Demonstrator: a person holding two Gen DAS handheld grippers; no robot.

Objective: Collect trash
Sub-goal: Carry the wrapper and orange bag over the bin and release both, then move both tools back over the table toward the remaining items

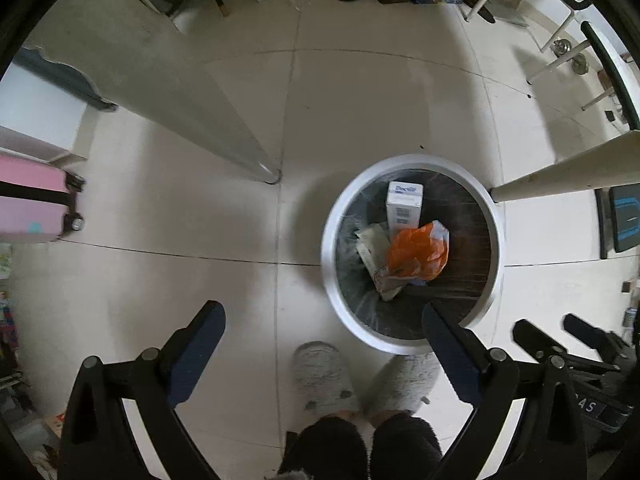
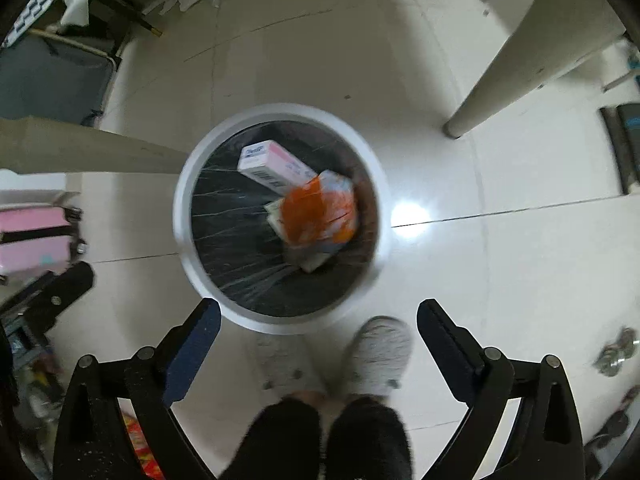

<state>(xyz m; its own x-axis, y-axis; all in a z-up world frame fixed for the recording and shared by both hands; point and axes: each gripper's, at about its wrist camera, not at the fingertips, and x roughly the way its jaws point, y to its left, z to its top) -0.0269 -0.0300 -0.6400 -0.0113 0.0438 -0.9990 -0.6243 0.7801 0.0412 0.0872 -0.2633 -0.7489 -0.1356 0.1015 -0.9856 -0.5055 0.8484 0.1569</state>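
A round white-rimmed trash bin (image 1: 332, 264) with a black liner stands on the floor; it also shows in the right wrist view (image 2: 184, 216). Inside lie a white carton (image 1: 404, 204), an orange wrapper (image 1: 418, 254) and a pale packet (image 1: 374, 248). The carton (image 2: 276, 168) and the orange wrapper (image 2: 320, 212) show in the right wrist view too. My left gripper (image 1: 324, 320) is open and empty, high above the floor, left of the bin. My right gripper (image 2: 320, 316) is open and empty above the bin's near rim. The right gripper also shows at the left view's edge (image 1: 560, 332).
The person's grey slippers (image 1: 324, 376) stand just in front of the bin. Pale table legs (image 1: 240, 140) (image 2: 500, 76) rise on both sides. A pink suitcase (image 1: 32, 204) lies at the left. Chairs and boxes stand at the far wall.
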